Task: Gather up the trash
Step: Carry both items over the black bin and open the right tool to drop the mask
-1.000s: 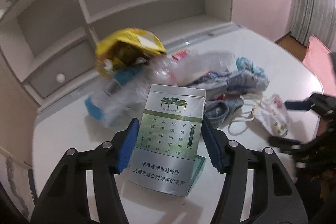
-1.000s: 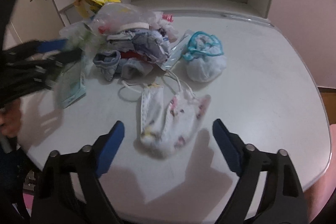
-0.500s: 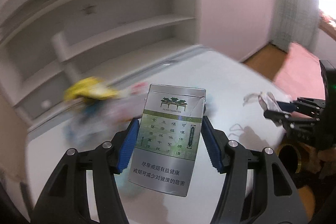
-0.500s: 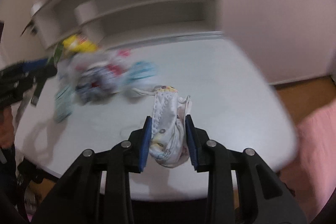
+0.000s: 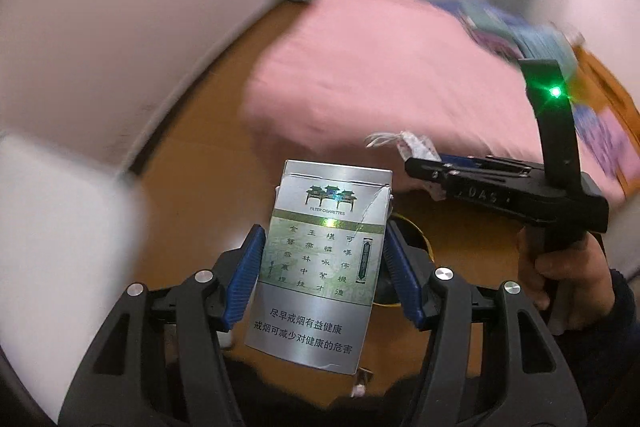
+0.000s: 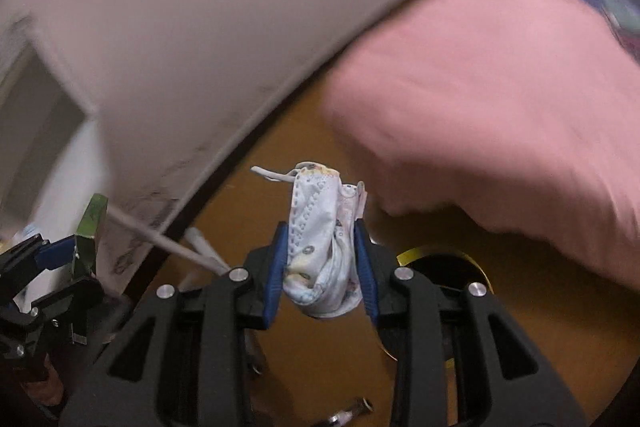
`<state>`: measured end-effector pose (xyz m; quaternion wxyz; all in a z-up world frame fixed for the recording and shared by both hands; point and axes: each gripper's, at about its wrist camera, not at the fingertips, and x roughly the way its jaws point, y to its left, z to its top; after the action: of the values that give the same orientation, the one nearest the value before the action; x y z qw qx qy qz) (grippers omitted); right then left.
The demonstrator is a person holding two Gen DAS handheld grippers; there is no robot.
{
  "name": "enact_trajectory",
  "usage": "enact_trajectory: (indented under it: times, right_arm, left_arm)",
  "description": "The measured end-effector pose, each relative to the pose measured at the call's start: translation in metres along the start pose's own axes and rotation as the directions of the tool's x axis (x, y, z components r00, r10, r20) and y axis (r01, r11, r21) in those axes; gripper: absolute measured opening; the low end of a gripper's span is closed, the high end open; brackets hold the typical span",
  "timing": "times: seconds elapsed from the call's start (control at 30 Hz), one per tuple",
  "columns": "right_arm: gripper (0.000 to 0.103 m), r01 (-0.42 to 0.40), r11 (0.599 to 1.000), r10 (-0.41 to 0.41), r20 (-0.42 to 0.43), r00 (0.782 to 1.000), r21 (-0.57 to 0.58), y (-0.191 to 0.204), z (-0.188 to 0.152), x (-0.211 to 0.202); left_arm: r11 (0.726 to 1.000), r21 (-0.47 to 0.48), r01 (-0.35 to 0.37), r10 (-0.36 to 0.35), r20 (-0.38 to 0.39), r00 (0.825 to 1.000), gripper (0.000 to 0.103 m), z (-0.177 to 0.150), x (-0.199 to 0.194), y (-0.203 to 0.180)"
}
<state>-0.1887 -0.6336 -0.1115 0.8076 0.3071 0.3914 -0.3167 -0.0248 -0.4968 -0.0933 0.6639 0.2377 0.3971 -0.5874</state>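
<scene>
My left gripper (image 5: 323, 230) is shut on a silver and green cigarette pack (image 5: 320, 275), which stands upright between the blue pads. My right gripper (image 6: 320, 227) is shut on a crumpled white printed face mask (image 6: 320, 255), its ear loop sticking out at the top. Both hang over a wooden floor, above a dark bin with a yellow rim (image 6: 420, 253), also partly seen behind the pack as a yellow rim (image 5: 425, 247). The left wrist view shows the right gripper (image 5: 416, 163) with the mask (image 5: 414, 145). The right wrist view shows the left gripper (image 6: 60, 267) at the left edge.
A pink bed cover (image 5: 380, 67) fills the right and back, seen also as the pink cover (image 6: 500, 107). A pale wall (image 5: 140, 27) runs along the left. The white table's edge (image 5: 48, 227) is blurred at the left. A person's hand (image 5: 560, 267) holds the right gripper.
The right gripper shut on the face mask and lifted it off the table. Both grippers then swung away from the table and trash pile to above the floor and bin.
</scene>
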Motion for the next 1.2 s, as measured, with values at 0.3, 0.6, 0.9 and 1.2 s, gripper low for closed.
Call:
enact_trajectory:
  times: [0.3, 0.6, 0.9, 1.2]
  right_arm:
    - [0.032, 0.114, 0.95, -0.051, -0.216, 0.975, 0.29, -0.14, -0.076, 0.11]
    - [0.033, 0.158, 0.89, 0.008, -0.362, 0.932, 0.428, -0.211, -0.143, 0.181]
    - [0.049, 0.145, 0.869, 0.035, -0.352, 0.936, 0.473, -0.226, -0.148, 0.188]
    - [0.054, 0.125, 0.897, 0.01, -0.3, 0.954, 0.425, -0.213, -0.113, 0.151]
  left_arm:
    - [0.984, 0.005, 0.179, -0.17, -0.283, 0.944, 0.059, -0.012, 0.217, -0.033]
    - [0.969, -0.107, 0.221, -0.246, -0.425, 0.871, 0.059, -0.057, 0.33, -0.052]
    - [0.956, -0.126, 0.264, -0.293, -0.432, 0.853, 0.071, -0.054, 0.341, -0.068]
    - [0.954, -0.189, 0.231, -0.284, -0.331, 0.9, 0.082, -0.034, 0.287, -0.045]
